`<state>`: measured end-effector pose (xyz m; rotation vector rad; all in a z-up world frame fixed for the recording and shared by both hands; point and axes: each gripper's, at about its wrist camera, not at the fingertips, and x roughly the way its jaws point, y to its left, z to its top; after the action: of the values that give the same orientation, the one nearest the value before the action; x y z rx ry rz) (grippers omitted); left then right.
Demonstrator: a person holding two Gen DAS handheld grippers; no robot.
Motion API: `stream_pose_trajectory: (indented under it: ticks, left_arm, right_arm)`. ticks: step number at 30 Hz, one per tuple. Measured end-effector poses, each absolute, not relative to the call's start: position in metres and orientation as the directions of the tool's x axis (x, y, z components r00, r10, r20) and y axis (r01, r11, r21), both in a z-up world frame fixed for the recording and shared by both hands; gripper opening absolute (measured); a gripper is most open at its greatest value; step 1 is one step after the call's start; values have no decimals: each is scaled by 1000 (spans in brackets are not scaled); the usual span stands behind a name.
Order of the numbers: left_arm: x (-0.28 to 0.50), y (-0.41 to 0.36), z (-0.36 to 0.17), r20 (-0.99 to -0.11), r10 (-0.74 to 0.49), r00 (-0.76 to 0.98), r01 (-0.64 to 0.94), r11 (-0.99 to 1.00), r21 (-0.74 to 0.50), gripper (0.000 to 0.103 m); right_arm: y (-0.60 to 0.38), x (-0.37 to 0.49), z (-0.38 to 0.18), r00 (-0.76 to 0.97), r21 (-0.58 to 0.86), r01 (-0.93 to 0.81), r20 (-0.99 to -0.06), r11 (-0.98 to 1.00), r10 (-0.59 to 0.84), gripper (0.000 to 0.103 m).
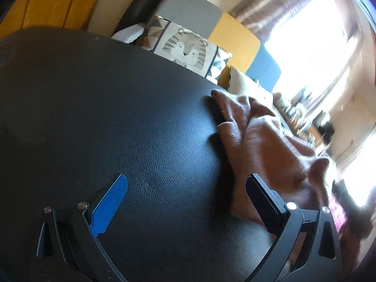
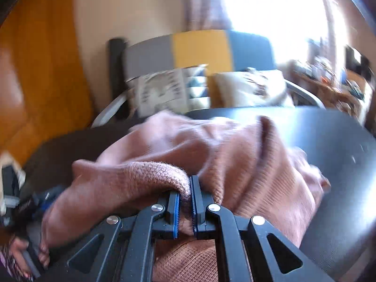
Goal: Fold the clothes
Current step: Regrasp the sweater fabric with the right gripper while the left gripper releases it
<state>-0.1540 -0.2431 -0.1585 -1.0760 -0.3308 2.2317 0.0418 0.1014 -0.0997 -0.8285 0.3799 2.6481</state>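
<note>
Right gripper (image 2: 185, 202): jaws clamped on a bunched edge of the pink sweater (image 2: 235, 150). Sweater rumpled on the black worktop (image 1: 117, 117), no flat fold visible (motion blur). Left gripper (image 1: 185, 188): jaws apart, empty, beside it. Folding unfinished.

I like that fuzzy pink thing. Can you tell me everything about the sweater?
The sweater is a dusty pink knit with a ribbed, fuzzy weave. It lies crumpled and bunched, not yet folded, on the black table. The right gripper is shut on a rolled edge of it. The left gripper hangs open beside it over the table.
</note>
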Motion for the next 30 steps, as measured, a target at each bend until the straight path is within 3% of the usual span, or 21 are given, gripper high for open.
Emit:
stream_pose_trajectory:
  ticks: [4,8,13,16,20,27,30]
  left_arm:
    - [-137,-211,-140,-654,602,-457,-571,-763,-303,102]
    - [-98,-167,-128,-682,576,-450,-764,-644,-40,102]
    - [-18,-141,-129,-579,616,-533,-845,-361,394,102]
    - [7,-139,-140,-548,631,-549,-808,-232,542,102]
    - [-2,-124,-153,-513,546,-663,-711,-245,659,102]
    - [-6,-103,-150,-409,606,-682,-663,-276,696,102]
    - [-23,-102,-141,-448,627,-638,-745,-355,564,92]
  right_arm:
    - [134,49,-113,-753,201,-480,-593,-854,284,6]
    - [163,65,-140,-737,303,-521,-631,-798,241,6]
    - [184,80,-165,-769,436,-504,-619,-746,158,5]
    - [186,80,-164,-775,449,-491,-616,-747,139,5]
    - [187,83,-168,-796,500,-479,-595,-721,116,5]
    - [178,81,-174,-809,515,-474,-576,-714,121,5]
    - [176,80,-175,-811,510,-471,-572,-720,125,6]
